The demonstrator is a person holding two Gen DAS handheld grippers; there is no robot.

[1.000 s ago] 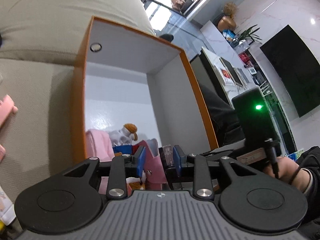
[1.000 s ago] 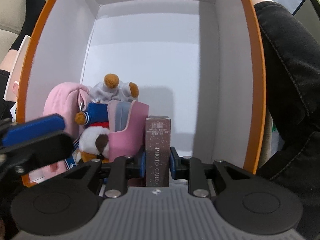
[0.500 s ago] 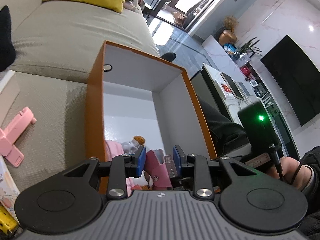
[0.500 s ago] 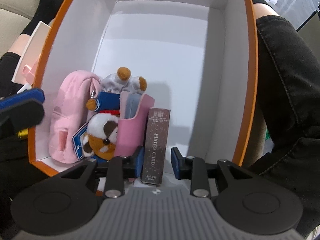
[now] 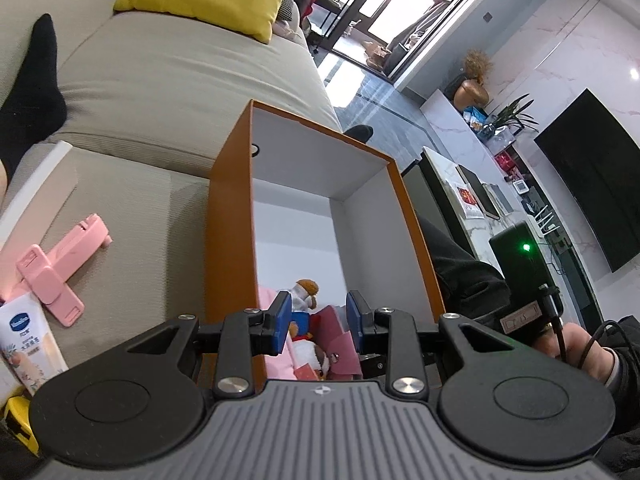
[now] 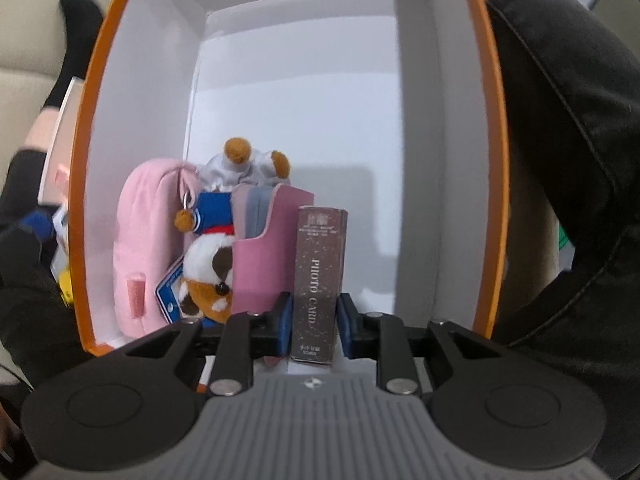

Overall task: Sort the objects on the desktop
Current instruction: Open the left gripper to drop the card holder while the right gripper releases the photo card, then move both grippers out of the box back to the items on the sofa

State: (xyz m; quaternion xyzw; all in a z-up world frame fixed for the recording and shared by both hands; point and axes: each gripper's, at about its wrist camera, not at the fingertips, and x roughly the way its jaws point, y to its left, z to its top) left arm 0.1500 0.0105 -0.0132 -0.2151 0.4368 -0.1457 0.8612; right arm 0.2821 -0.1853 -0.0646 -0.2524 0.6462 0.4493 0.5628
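An orange box with white inside point(image 5: 228, 216) point(image 6: 82, 184) stands on the beige sofa. Inside, at its near end, lie a pink pouch point(image 6: 138, 240), a plush dog toy point(image 6: 212, 264) point(image 5: 306, 336), a pink case point(image 6: 260, 256) and a brown "PHOTO CARD" box point(image 6: 318, 280). My right gripper point(image 6: 313, 326) is open, its fingers on either side of the photo card box with a small gap. My left gripper point(image 5: 319, 324) is open and empty above the box's near left edge.
On the sofa left of the box lie a pink phone holder point(image 5: 56, 268), a white cream tube point(image 5: 30, 344), a yellow object point(image 5: 18, 420) and a white flat box point(image 5: 36, 184). A person's black-trousered leg point(image 6: 560, 160) lies right of the box.
My right gripper opened and let go of the photo card box, which now stands in the orange box. My left gripper pulled back and up from the box.
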